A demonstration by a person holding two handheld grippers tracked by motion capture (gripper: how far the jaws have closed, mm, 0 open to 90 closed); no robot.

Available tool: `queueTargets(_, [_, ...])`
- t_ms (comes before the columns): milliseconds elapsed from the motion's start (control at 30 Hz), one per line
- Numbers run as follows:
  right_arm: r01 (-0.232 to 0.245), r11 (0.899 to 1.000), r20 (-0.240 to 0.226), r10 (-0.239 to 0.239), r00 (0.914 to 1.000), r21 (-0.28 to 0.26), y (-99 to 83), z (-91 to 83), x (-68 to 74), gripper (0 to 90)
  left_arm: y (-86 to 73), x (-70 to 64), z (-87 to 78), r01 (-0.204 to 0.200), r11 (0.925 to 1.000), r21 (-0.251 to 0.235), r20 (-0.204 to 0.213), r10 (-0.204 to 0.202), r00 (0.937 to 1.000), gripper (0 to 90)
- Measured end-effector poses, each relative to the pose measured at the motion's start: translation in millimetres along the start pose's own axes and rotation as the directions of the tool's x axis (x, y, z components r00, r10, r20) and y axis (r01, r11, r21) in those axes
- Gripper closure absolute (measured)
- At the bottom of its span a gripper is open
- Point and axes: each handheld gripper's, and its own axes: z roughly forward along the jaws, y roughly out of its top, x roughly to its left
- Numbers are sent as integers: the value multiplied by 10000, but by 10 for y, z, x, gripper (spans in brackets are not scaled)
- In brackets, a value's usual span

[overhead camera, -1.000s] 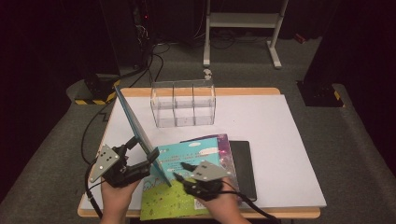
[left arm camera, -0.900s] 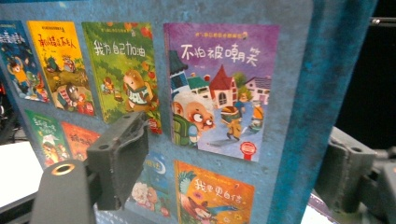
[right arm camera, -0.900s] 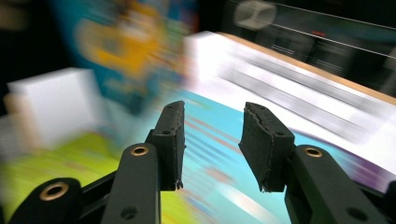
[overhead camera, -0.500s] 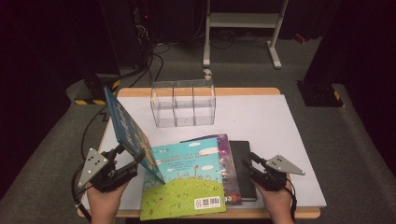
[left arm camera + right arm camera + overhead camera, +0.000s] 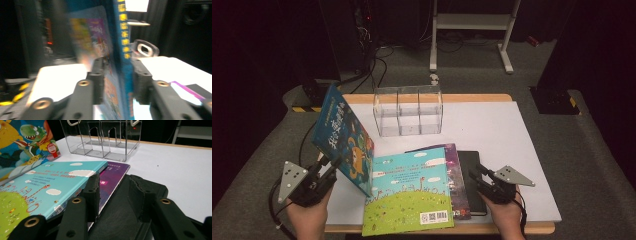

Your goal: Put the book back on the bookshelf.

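Left gripper [image 5: 328, 169] at the near left corner of the table [image 5: 522, 150], jaws pinching the lower edge of a blue picture book [image 5: 343, 136], seen on both sides of its spine in the left gripper view [image 5: 117, 75]. Book held up off the table, tilted, cover facing left, just beside a green and light-blue book [image 5: 409, 192] lying flat. Under that, a purple book [image 5: 453, 165] and a black notebook [image 5: 472, 175]. Right gripper [image 5: 479, 176] low over the notebook, jaws spread, holding nothing [image 5: 113, 192]. Clear plastic rack [image 5: 408, 110] standing farther back, well apart from the held book.
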Motion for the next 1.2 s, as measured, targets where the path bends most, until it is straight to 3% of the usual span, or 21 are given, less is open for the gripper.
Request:
queueTargets(67, [-2, 10000, 12, 2, 10000, 11, -8, 0, -1, 612, -12, 80, -12, 108, 9999, -52, -198, -109, 9997, 803])
queueTargets(100, [-10, 10000, 20, 10, 10000, 23, -11, -1, -2, 613, -24, 128, -12, 230, 9997, -71, 177, -229, 9996, 825])
queueTargets(167, [-22, 10000, 16, 22, 10000, 25, -14, 1, -4, 615, -29, 130, -18, 7, 10000, -82, 117, -6, 9999, 826])
queueTargets(267, [-54, 10000, -13, 54, 10000, 38, -16, 5, -11, 619, -41, 161, -18, 205, 9997, -110, 25, -204, 9998, 826])
queueTargets(367, [-77, 10000, -23, 77, 10000, 30, -16, 8, -21, 620, -59, 194, -30, -40, 10000, -71, -90, 39, 10000, 828])
queueTargets(500, [-118, 9999, -52, 118, 9999, 10, -8, 12, -37, 623, -89, 264, -52, 116, 9998, -136, -52, -117, 9999, 828])
queueTargets(800, [-107, 9999, -95, 108, 9999, 106, -7, 48, -33, 608, -107, 286, -77, -43, 10000, 36, 421, 42, 9991, 810])
queueTargets(1033, [-169, 9997, 59, 168, 9998, 174, -43, 13, -40, 599, -93, 360, -12, 396, 9992, 100, 929, -404, 9949, 774])
queueTargets(1200, [-193, 9995, 247, 186, 9995, 255, -90, -47, -58, 594, -90, 318, 91, 163, 9999, 50, 747, -166, 9971, 698])
